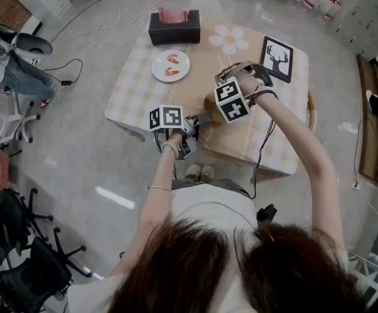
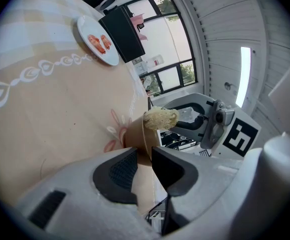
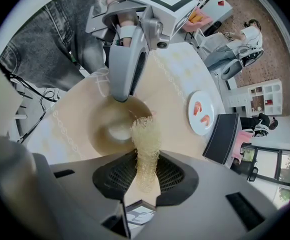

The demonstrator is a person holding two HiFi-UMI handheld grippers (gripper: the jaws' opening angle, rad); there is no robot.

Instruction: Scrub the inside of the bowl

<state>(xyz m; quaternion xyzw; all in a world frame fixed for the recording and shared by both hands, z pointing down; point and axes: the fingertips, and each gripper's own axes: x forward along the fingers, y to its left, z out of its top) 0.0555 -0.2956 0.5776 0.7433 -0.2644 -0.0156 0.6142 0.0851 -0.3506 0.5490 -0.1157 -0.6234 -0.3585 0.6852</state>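
Note:
A brown bowl (image 1: 208, 103) stands near the front of the checked table, seen from above in the right gripper view as the bowl (image 3: 105, 126). My left gripper (image 2: 144, 156) is shut on the bowl's rim (image 2: 139, 136), tilting it. My right gripper (image 3: 146, 166) is shut on a pale fibrous scrubber (image 3: 146, 141) that hangs over the bowl's inside, near its right wall. In the left gripper view the scrubber (image 2: 160, 118) pokes above the rim. In the head view the left gripper (image 1: 199, 119) and the right gripper (image 1: 216, 105) meet at the bowl.
A white plate (image 1: 171, 65) with two pink pieces and a black tissue box (image 1: 174, 28) lie at the far side. A flower-shaped mat (image 1: 229, 40) and a framed deer picture (image 1: 277, 58) are at the far right. Office chairs stand around the table.

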